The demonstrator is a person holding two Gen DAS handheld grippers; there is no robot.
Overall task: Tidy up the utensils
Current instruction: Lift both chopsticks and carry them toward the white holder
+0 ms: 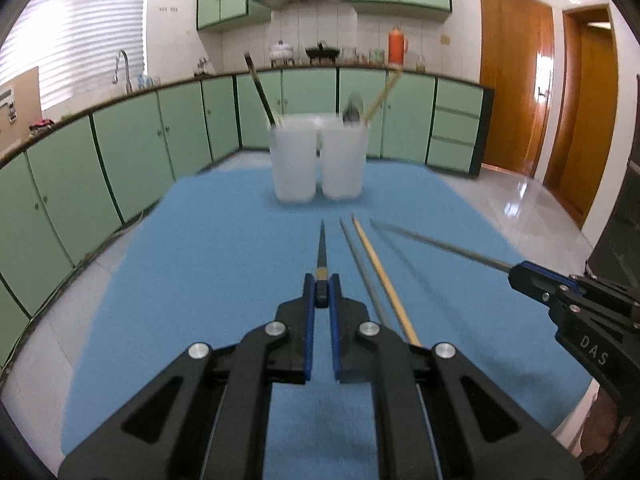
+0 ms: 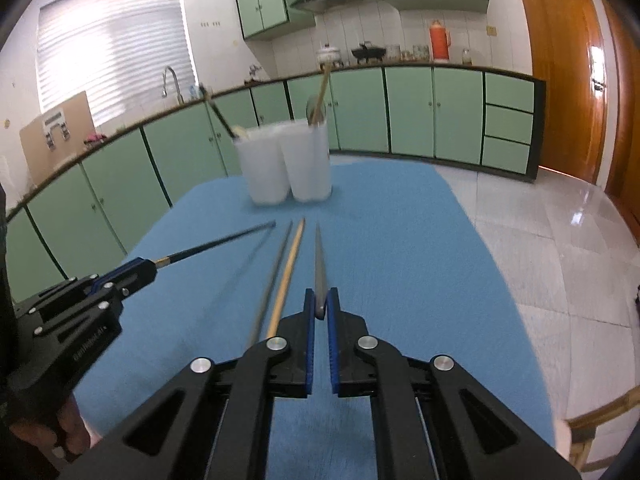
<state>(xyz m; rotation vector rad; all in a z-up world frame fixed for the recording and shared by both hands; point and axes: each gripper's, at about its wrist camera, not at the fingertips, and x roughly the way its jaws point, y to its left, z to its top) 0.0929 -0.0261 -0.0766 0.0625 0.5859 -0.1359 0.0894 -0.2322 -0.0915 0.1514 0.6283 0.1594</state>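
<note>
- The left gripper (image 1: 322, 294) is clamped on the thick end of a black chopstick (image 1: 322, 246). The stick's long axis runs straight out ahead of the fingers, tip aimed at the cups.
- The right gripper (image 2: 320, 308) is pinched shut on the end of a grey metal chopstick (image 2: 319, 258), which likewise points forward along its fingers and clear of the cloth.
- Between the two held sticks, a second grey chopstick (image 1: 360, 268) and a light wooden chopstick (image 1: 382, 276) lie side by side, nearly touching, on the blue tablecloth (image 1: 180, 280), their long axes running toward the cups. Neither gripper touches them.
- Farther ahead stand two frosted white cups (image 1: 320, 160), touching, upright near the far edge of the cloth.
- The left cup (image 1: 293, 160) holds a dark chopstick leaning left; the right cup (image 1: 345, 156) holds a metal spoon and a wooden chopstick leaning right.
- My judgement: each held stick must be carried forward, raised above a rim and tipped point-down. Each hand sits about equally near the cups.
</note>
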